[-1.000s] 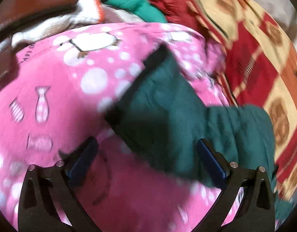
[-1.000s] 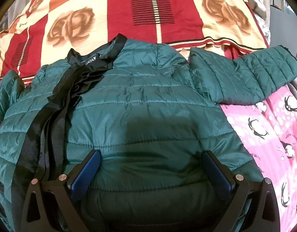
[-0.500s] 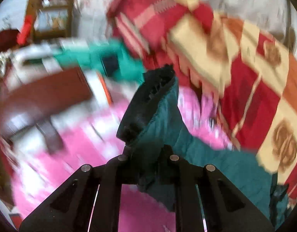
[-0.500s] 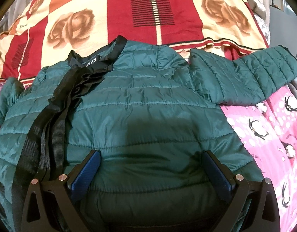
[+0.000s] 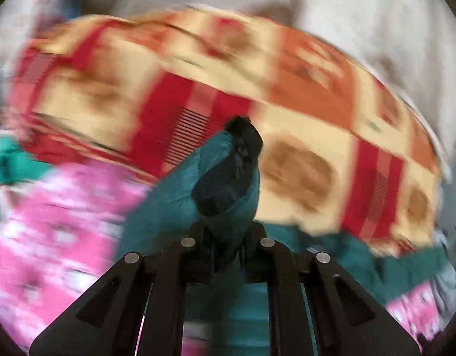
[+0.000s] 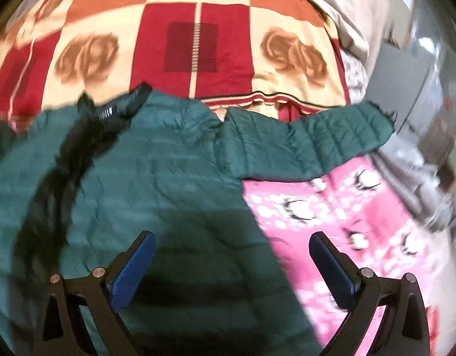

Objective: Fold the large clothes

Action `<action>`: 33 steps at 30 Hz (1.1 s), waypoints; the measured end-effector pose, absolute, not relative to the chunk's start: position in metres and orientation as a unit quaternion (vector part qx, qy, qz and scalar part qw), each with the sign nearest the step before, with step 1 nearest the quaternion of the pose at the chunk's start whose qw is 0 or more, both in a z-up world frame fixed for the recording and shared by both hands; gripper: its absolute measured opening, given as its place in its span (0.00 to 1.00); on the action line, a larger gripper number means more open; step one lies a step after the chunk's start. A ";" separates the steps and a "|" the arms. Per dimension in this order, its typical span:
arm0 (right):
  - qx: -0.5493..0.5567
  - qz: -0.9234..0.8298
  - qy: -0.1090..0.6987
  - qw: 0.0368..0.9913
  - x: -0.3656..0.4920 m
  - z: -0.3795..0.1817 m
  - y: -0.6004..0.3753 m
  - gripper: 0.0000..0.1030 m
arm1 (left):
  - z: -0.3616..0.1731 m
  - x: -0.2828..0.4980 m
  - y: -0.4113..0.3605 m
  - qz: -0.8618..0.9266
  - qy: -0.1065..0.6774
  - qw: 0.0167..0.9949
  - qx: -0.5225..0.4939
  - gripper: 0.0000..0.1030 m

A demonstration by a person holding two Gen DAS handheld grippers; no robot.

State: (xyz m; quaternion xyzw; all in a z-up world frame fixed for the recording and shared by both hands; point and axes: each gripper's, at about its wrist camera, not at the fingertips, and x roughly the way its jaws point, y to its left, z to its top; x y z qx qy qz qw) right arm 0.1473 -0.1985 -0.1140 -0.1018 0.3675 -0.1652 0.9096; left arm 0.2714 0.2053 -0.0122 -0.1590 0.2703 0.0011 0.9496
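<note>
A dark green quilted jacket lies spread on the bed, collar toward the far side and its right sleeve stretched out to the right. My left gripper is shut on the other sleeve, whose black cuff sticks up above the jaws in the left wrist view, lifted off the bed. My right gripper hovers open above the jacket's lower hem, with nothing between its blue pads.
Under the jacket lies a pink penguin-print blanket and, farther back, a red, cream and orange rose-patterned blanket. A grey cloth bunches at the right edge. A bright teal garment shows at the far left.
My left gripper shut on the jacket sleeve, then lifted it and swung it right. The right gripper drew up and to the right, still open.
</note>
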 end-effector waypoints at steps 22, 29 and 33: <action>0.064 -0.102 0.445 0.887 0.140 -0.166 -0.262 0.99 | -0.132 0.353 -0.112 -0.297 0.416 0.848 -0.139 0.10; 0.049 -0.109 0.445 0.887 0.144 -0.169 -0.260 0.99 | -0.156 0.358 -0.122 -0.301 0.450 0.830 -0.137 0.11; 0.028 -0.118 0.442 0.889 0.145 -0.169 -0.256 0.99 | -0.151 0.351 -0.116 -0.318 0.461 0.815 -0.150 0.53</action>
